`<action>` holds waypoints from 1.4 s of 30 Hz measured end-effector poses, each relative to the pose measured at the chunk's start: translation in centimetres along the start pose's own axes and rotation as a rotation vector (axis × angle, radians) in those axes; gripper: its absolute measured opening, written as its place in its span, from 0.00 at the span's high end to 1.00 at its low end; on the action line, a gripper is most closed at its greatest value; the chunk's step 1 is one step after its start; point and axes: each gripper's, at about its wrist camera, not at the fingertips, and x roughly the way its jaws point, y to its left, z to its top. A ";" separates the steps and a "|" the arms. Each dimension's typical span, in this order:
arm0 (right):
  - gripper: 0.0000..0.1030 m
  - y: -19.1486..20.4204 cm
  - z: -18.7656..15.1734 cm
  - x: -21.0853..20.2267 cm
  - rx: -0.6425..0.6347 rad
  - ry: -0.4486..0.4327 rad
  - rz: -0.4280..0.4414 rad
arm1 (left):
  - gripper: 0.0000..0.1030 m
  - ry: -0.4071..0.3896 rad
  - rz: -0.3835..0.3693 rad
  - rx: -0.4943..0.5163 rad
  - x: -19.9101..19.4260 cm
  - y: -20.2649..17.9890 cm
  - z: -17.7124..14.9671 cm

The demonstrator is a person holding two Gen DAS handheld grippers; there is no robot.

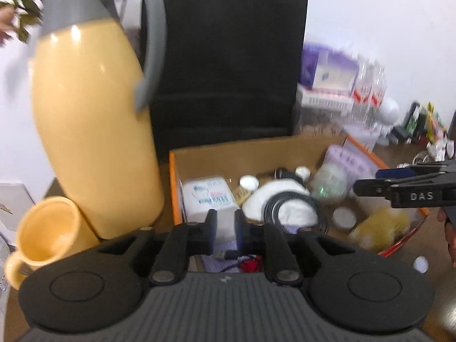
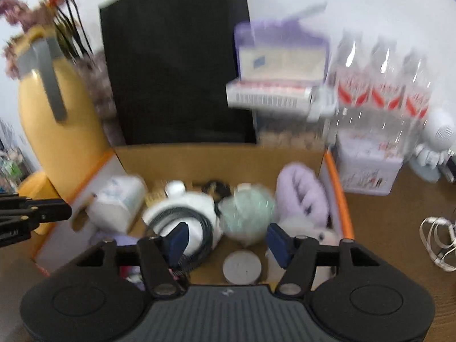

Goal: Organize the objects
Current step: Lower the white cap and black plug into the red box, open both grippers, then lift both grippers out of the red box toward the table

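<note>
An open cardboard box [image 1: 256, 151] with orange edges sits on the wooden table; it also shows in the right wrist view [image 2: 216, 156]. Inside lie a tissue pack [image 1: 208, 196], a coiled black cable [image 1: 290, 202] on a white object, a pale green ball [image 2: 248, 213], a purple fluffy item [image 2: 305, 196] and a small white round tin [image 2: 242, 266]. My left gripper [image 1: 226, 228] hovers over the box's near left, jaws narrowly apart and empty. My right gripper [image 2: 228, 239] is open and empty above the box's near side; it also shows from the side in the left wrist view [image 1: 399, 188].
A tall yellow thermos [image 1: 94, 119] and a yellow mug [image 1: 45, 233] stand left of the box. A black paper bag [image 1: 228, 65] stands behind it. Clear bottles [image 2: 379, 85], a purple box [image 2: 282, 54] and a white tin [image 2: 367, 168] are at the right.
</note>
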 end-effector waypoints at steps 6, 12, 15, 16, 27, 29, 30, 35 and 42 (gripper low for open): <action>0.31 1.0 -0.3 -7.3 -0.037 -0.087 -0.007 | 0.49 -0.116 0.008 0.068 -7.9 -2.3 -1.8; 0.30 2.3 -7.4 -14.7 -0.040 -0.099 0.010 | 0.12 -0.161 -0.097 0.005 -15.9 -5.5 -9.7; 0.30 2.6 -12.3 -19.0 -0.005 -0.092 0.051 | 0.03 -0.172 -0.113 -0.025 -19.9 -7.2 -14.0; 0.27 2.8 -13.9 -20.5 0.010 -0.088 0.068 | 0.00 -0.187 -0.118 -0.030 -21.1 -7.7 -15.2; 0.20 6.7 -26.6 -32.8 0.004 -0.088 0.013 | 0.00 -0.238 -0.130 0.028 -30.6 -11.9 -22.6; 0.18 7.1 -27.2 -34.4 -0.025 -0.132 -0.002 | 0.00 -0.283 -0.122 0.043 -31.5 -12.3 -23.0; 0.13 7.2 -27.4 -35.1 -0.025 -0.165 -0.002 | 0.00 -0.299 -0.123 0.043 -31.7 -12.5 -23.1; 0.13 6.6 -27.3 -35.7 -0.017 -0.224 -0.014 | 0.00 -0.278 -0.138 0.025 -30.3 -12.6 -22.9; 0.23 4.1 -24.8 -30.6 -0.057 -0.197 -0.089 | 0.09 -0.205 -0.152 -0.074 -23.1 -12.5 -22.0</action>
